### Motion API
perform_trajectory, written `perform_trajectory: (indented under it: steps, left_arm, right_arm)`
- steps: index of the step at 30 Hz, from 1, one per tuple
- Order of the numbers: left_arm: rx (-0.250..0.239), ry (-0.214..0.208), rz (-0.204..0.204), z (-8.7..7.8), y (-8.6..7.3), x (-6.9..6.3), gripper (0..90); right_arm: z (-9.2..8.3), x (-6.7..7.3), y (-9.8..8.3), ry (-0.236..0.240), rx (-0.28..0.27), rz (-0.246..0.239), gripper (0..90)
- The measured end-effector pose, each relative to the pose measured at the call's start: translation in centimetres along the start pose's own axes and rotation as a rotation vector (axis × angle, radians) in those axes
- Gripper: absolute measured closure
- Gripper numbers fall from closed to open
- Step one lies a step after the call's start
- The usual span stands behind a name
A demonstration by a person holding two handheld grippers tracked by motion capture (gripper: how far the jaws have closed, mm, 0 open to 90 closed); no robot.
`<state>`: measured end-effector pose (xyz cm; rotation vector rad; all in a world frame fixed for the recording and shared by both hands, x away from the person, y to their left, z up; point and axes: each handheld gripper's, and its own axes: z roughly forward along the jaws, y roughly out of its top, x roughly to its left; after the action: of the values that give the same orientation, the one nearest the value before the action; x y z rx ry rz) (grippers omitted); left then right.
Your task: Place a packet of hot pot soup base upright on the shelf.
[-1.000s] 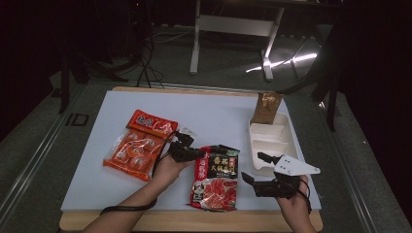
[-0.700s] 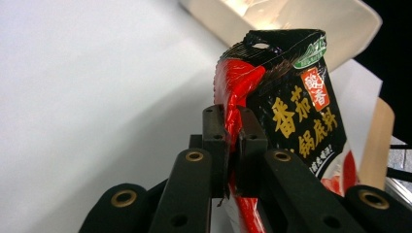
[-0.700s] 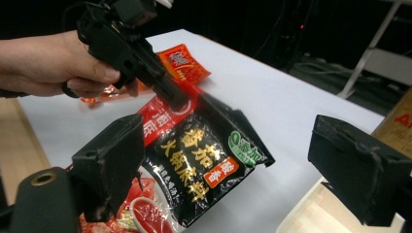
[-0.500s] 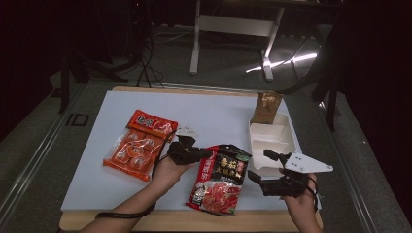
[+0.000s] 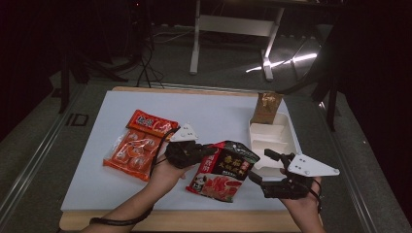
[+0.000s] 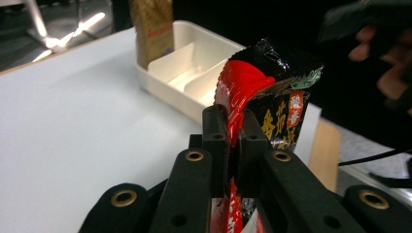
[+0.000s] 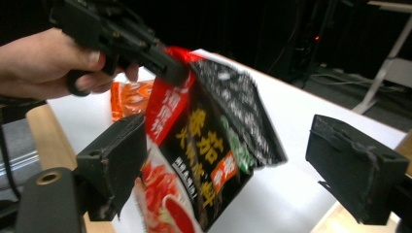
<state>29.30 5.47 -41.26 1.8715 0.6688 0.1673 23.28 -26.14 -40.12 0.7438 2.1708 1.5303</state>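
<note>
At the left of the white desk (image 5: 97, 189) lies an orange-red snack pack (image 5: 138, 144), flat on the surface, its near end just beside the left hand (image 5: 163, 172).

The left claw (image 5: 206, 150) is clamped on the upper left edge of a black-and-red packet (image 5: 224, 170). In the left gripper view the two black jaws stand pressed together with the packet's red edge (image 6: 232, 104) pinched between them, the packet rising above the jaws. In the high view the packet sits between the two claws, tilted, its lower end at or close to the desk near the front edge; whether it touches cannot be told.

The right claw (image 5: 260, 167) stands open, held by the right hand (image 5: 301, 201) near the front right of the desk. In the right gripper view its jaws are spread wide to either side of the packet (image 7: 209, 145), neither one touching it, with the left claw (image 7: 167, 63) gripping the packet's top corner.

Behind the right claw a white divided tray (image 5: 289, 138) rests on the desk. A brown pouch (image 5: 267, 107) stands upright at the tray's far end.
</note>
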Motion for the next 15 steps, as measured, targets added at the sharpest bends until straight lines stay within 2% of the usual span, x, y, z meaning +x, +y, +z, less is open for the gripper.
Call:
perform_trajectory:
  steps: [2, 3, 5, 8, 11, 13, 15]
  left_arm:
    - [-0.024, -0.037, -0.002, -0.2, 0.1, 0.4, 86.3]
    - [-0.037, -0.029, 0.012, -0.3, 0.1, 0.3, 86.3]
    - [-0.065, -0.041, -0.011, -0.5, 0.1, 0.6, 86.3]
    - [-0.146, -0.079, -0.035, -0.8, -0.1, 1.0, 86.2]
    - [-0.214, -0.11, -0.078, -1.1, -0.3, 1.3, 86.1]
    - [-0.243, -0.113, -0.075, -1.2, -0.3, 1.3, 86.1]
    - [-0.245, -0.125, -0.079, -1.1, -0.1, 1.2, 86.2]
  right_arm:
    - [0.1, -0.2, 0.0, -0.01, 0.006, 0.019, 16.8]
    - [0.2, -0.4, 0.0, -0.006, 0.004, 0.03, 17.5]
    - [0.4, -0.7, 0.0, -0.013, 0.011, 0.053, 19.8]
    - [0.7, -0.9, 0.0, 0.002, 0.009, 0.075, 25.9]
    - [1.1, -0.9, 0.2, 0.024, 0.04, 0.068, 43.3]
    - [1.4, -1.0, 0.5, 0.029, 0.051, 0.063, 51.1]
    - [1.6, -1.1, 0.8, 0.039, 0.046, 0.07, 54.8]
